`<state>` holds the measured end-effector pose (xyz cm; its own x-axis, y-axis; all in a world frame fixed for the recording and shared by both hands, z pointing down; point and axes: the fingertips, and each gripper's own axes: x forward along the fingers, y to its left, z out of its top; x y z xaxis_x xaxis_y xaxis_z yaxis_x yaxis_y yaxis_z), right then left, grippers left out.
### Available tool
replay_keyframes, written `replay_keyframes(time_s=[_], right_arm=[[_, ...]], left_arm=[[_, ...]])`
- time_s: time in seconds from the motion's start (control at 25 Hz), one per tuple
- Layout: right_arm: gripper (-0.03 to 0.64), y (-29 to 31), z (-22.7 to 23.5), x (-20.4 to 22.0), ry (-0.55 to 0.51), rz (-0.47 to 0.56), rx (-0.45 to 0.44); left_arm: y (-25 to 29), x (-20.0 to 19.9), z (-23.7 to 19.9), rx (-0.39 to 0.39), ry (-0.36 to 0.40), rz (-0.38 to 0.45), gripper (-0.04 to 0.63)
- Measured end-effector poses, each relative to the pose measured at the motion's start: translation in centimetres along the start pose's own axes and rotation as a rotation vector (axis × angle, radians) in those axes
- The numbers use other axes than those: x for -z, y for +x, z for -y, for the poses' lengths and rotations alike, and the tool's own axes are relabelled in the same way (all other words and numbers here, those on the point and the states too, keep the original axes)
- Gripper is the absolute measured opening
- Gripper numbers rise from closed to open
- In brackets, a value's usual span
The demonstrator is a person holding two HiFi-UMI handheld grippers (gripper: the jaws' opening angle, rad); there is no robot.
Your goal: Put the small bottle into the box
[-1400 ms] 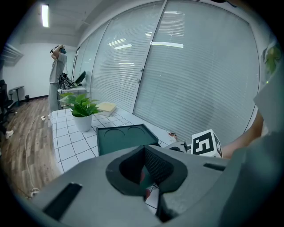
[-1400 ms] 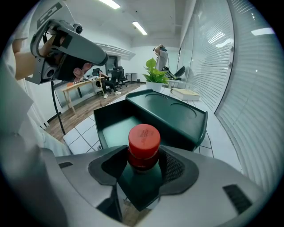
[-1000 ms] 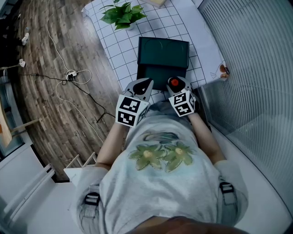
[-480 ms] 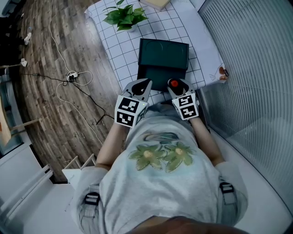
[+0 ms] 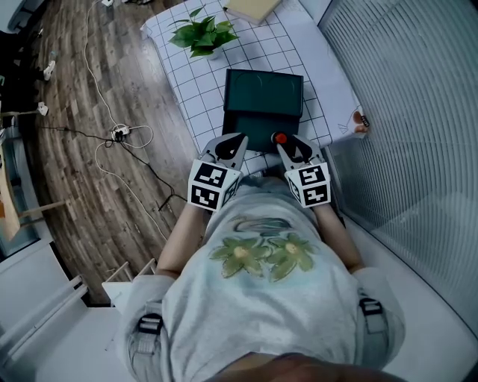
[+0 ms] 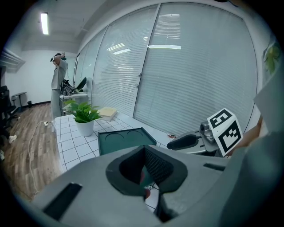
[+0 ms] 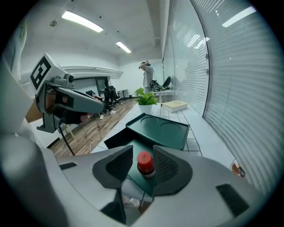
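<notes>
The small bottle (image 7: 145,163) has a red cap (image 5: 280,138) and stands upright between my right gripper's (image 7: 143,150) jaws, at the near edge of the dark green box (image 5: 258,128). The jaws are closing. The right pad is against the bottle, and a slim gap shows on the left side. The box's lid (image 5: 265,93) is laid open behind the box. My left gripper (image 5: 231,142) hovers just left of the box's near corner, shut and empty (image 6: 144,148). In its view the right gripper (image 6: 184,142) shows from the side.
The box sits on a white grid-patterned table (image 5: 198,78). A potted plant (image 5: 202,33) and a book (image 5: 250,9) lie at the far end. Window blinds (image 5: 403,112) run along the right. Cables (image 5: 119,134) trail over the wooden floor at left. Far off stands a person (image 6: 57,84).
The right gripper's marker cube has slid a little toward my body and to the right. The red cap stays at the box's near edge. The left gripper has barely moved.
</notes>
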<state>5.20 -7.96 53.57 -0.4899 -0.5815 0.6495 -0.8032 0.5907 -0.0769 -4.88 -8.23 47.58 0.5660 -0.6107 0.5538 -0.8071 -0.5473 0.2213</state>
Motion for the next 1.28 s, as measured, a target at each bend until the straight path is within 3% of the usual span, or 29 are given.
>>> replay_keyframes(time_s=[0.12,0.16,0.4,0.72,1.28], right_arm=[[0.020,-1.2,0.3,-1.0,0.008,0.064,0.038],[0.009,-1.5,0.4,-1.3,0.016,0.083,0.046],[0.008,-2.6,0.4,-1.9,0.023,0.132,0.047],[0.008,-2.7,-1.1,-0.9,-0.012,0.103,0.018],[0.008,-2.4,-1.9,0.4,0.024,0.058,0.000]], left_arm=[[-0.2,-0.1,0.8,0.007,0.008,0.001,0.008],[-0.3,-0.1,1.1,0.010,0.011,-0.001,0.008],[-0.4,0.3,2.2,0.025,0.027,-0.012,0.008],[-0.6,0.7,3.5,0.055,0.028,-0.013,0.008],[-0.8,1.2,3.9,0.061,0.037,-0.024,0.008]])
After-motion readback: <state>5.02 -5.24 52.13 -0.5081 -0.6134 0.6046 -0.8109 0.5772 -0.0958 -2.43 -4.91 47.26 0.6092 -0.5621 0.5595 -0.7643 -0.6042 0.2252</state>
